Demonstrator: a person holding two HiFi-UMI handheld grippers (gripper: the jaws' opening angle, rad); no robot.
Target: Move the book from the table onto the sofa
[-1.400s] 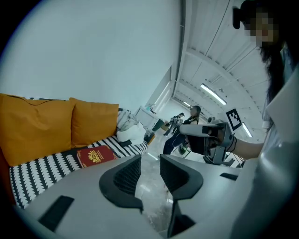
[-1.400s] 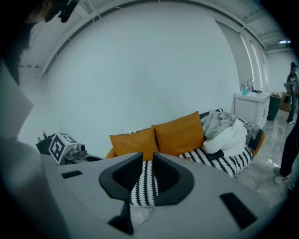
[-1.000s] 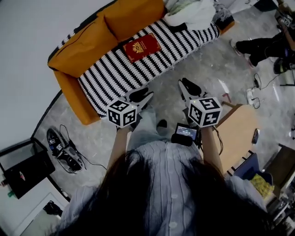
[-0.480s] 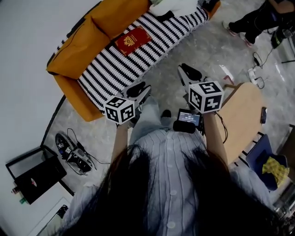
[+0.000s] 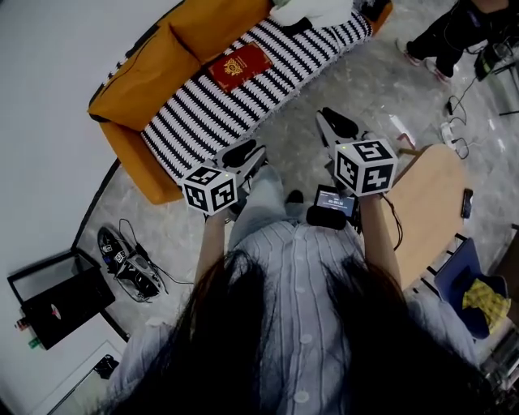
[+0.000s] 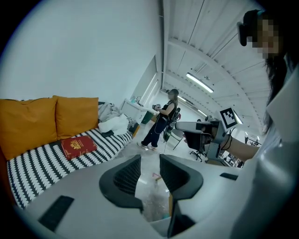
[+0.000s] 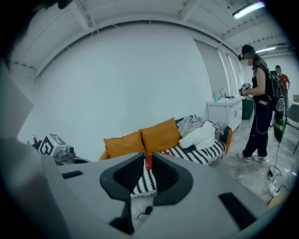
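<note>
So the book (image 5: 239, 65) is a closed red one with a gold emblem in the middle of the cover. It's lying flat, cover up, on the sofa (image 5: 150, 77), on the black-and-white striped cover (image 5: 203, 121) just in front of the orange back cushions. It's skewed a bit against the stripes and sits nearer the cushions than the seat's front edge. A heap of white clothes (image 5: 312, 12) takes the sofa's far end, apart from the book. Bare grey floor (image 5: 357, 81) runs between the seat's front edge and both grippers, which are side by side in front of the person and well apart from the book. The left gripper (image 6: 149, 159) is released, with jaws clearly apart and only floor showing through them. The right gripper (image 7: 148, 158) has just been closing its jaws down to a narrow slit. It has nothing in it, though you can see the red book far off through the gap. The round wooden worktop (image 5: 430, 211) is just off to the right gripper's side, with a dark phone (image 5: 466, 203) near its edge. Another person (image 5: 450, 32) stands past the sofa's end. Compared with a second ago, the book hasn't shifted on the cover. The head view has swung so the sofa sits higher in the frame and more of the worktop shows.
</note>
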